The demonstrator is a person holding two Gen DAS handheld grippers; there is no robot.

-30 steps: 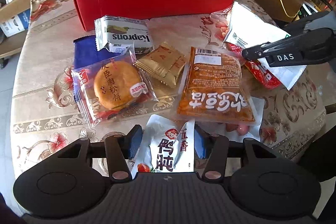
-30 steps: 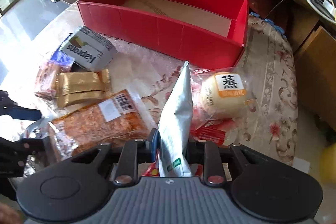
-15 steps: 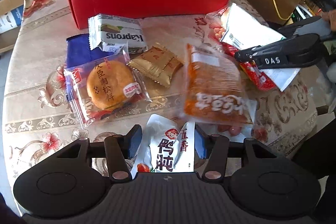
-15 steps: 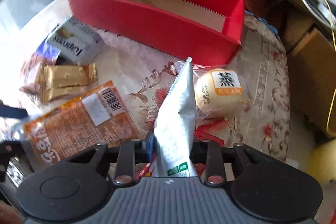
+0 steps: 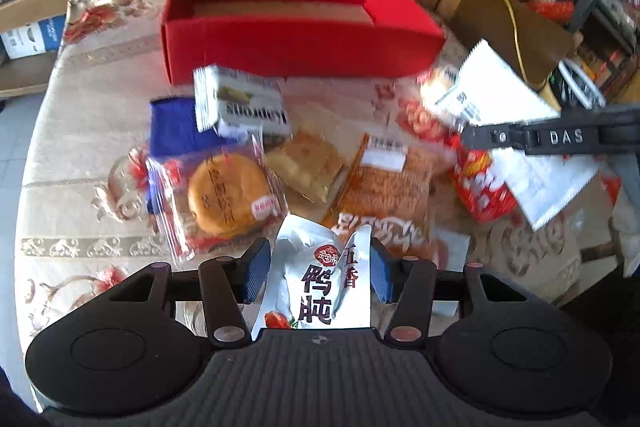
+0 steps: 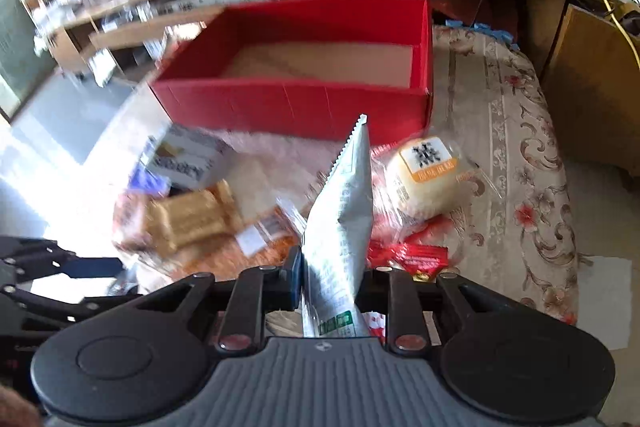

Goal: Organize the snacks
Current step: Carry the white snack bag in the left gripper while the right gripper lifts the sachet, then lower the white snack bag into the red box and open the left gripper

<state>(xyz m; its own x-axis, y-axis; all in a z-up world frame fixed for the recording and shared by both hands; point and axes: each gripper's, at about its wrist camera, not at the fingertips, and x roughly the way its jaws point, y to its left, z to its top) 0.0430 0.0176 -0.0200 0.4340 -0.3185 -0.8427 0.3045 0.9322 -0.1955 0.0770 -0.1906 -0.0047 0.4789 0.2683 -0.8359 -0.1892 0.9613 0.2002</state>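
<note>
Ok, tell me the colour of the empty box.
Red box, pale cardboard floor; clearest in the right wrist view.

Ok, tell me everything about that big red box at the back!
The red box is a long, shallow tray that looks like cardboard, with no lid. Its walls are bright red inside and out; its floor is plain tan. Nothing shows inside it. It sits flat on the flowery tablecloth, beyond the pile of snacks. The white wafer pack lies just in front of it; whether they touch, I cannot tell.

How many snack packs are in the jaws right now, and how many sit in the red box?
2 held: a white pouch in the left gripper, a silver-white bag in the right gripper. 0 visible in the red box; its near floor is hidden.
</note>
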